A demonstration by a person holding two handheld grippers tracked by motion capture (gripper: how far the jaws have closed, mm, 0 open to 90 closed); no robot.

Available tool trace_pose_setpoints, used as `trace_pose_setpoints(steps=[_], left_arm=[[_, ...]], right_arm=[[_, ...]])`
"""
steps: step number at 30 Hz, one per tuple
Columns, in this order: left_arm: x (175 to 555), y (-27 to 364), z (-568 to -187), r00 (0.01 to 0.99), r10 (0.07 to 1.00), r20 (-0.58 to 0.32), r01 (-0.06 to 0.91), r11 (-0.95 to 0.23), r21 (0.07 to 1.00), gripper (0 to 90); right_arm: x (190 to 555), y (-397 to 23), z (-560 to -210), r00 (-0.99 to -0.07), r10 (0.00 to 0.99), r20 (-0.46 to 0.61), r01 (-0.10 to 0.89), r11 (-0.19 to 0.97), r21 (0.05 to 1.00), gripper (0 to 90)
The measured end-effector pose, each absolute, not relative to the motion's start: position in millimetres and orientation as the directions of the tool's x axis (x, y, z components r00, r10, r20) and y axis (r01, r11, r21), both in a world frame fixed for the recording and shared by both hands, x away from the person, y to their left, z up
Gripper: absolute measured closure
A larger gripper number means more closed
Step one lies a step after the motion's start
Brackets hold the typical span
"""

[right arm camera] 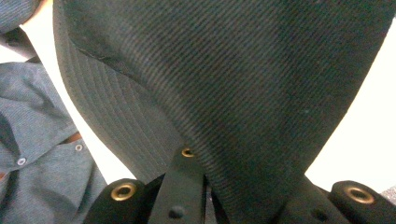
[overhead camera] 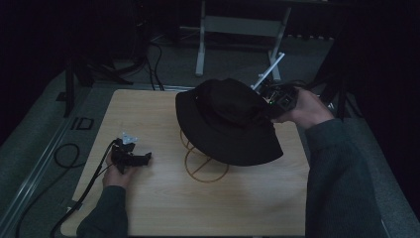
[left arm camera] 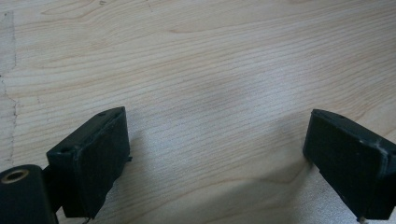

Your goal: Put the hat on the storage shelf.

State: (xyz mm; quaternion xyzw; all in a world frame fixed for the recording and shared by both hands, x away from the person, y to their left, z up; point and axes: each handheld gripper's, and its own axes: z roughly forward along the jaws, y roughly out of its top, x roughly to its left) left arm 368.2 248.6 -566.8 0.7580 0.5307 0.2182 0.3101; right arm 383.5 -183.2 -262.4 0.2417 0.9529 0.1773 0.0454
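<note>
A black bucket hat (overhead camera: pixel 228 119) sits on a thin wire stand (overhead camera: pixel 205 168) in the middle of the wooden table (overhead camera: pixel 148 114), tipped toward the front right. My right gripper (overhead camera: pixel 270 104) holds the hat at its far right side, by the crown. In the right gripper view the hat's dark twill (right arm camera: pixel 233 70) runs down between the jaws, and my right gripper (right arm camera: pixel 238 196) is shut on it. My left gripper (overhead camera: pixel 143 158) rests low at the table's left, apart from the hat. It is open (left arm camera: pixel 215 140), with bare wood (left arm camera: pixel 210 56) between its pads (left arm camera: pixel 100 154).
A white table frame (overhead camera: pixel 200 44) stands on the floor behind the table. Cables (overhead camera: pixel 64 153) lie on the floor at the left. A slim white bar (overhead camera: pixel 270 69) rises just behind the right gripper. A person's grey-blue shirt (right arm camera: pixel 37 177) shows beside the hat's brim.
</note>
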Motion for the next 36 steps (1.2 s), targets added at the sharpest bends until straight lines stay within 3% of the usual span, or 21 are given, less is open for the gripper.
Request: trace_pose_setpoints(steps=[36], left_arm=[[368.4, 248.4, -566.9, 0.343, 0.939, 0.002, 0.668, -0.245, 0.702, 7.3]], right_arm=[[393.2, -141.7, -284.4, -0.896, 0.445, 0.002, 0.423, 0.85, 0.313, 84.4]])
